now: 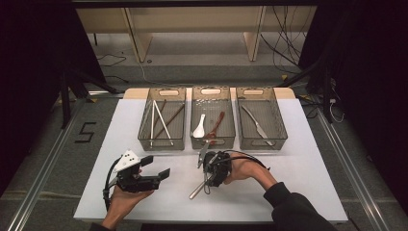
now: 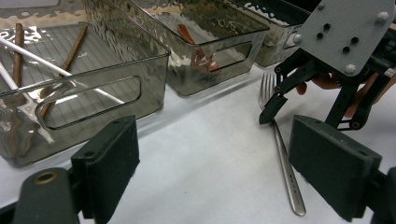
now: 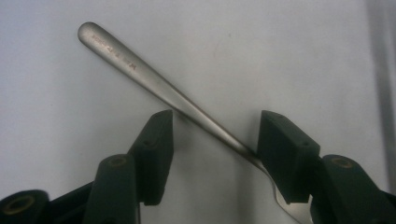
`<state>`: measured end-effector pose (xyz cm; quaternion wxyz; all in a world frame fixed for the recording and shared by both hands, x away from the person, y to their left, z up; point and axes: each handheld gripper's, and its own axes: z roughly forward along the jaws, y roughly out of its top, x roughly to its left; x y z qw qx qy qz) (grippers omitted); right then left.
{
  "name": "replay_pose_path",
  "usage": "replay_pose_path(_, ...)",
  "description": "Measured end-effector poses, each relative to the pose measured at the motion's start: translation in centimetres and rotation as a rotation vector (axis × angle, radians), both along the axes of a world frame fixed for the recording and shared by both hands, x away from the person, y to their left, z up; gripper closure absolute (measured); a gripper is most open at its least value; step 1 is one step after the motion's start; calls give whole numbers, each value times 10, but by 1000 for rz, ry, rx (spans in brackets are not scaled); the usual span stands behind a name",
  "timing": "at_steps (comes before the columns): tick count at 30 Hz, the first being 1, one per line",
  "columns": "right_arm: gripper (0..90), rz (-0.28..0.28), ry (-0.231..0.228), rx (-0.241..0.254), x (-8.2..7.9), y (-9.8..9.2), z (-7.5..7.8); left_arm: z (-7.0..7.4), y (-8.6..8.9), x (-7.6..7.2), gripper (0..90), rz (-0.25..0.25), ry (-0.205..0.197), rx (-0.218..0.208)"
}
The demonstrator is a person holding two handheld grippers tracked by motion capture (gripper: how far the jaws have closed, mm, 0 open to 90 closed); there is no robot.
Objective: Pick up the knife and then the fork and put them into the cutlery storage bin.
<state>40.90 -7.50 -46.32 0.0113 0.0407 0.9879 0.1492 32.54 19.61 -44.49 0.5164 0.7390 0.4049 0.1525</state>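
Observation:
A metal fork (image 1: 196, 191) lies on the white table (image 1: 298, 183) in front of the middle bin, its tines toward the bins. My right gripper (image 1: 208, 179) points down over it. In the right gripper view the fork's handle (image 3: 140, 72) runs slantwise between the two pads (image 3: 156, 144), which flank it with a gap; the gripper (image 3: 215, 135) is open. My left gripper (image 1: 156, 167) is held above the table to the left, open and empty. The left gripper view looks past its own gripper (image 2: 215, 163) at the fork (image 2: 282, 158) and the right gripper (image 2: 303, 116).
Three clear smoky bins stand in a row at the back of the table. The left bin (image 1: 161, 145) holds chopsticks, the middle bin (image 1: 213, 143) a white spoon and a brown spoon, the right bin (image 1: 263, 144) a knife. Dark floor surrounds the table.

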Motion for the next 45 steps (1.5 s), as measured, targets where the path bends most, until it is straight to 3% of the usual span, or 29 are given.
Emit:
replay_pose_path(15,632,34,-8,-75,-9,0,3,0,-1,0,159,0,1,2)
replay_pose_path(20,710,53,1,-116,-13,4,5,0,-1,0,159,0,1,1)
replay_pose_path(28,839,86,3,-143,-17,8,6,0,0,0,159,0,1,1)
replay_pose_path(45,853,86,-16,-140,-17,6,8,0,0,0,159,1,1,3)
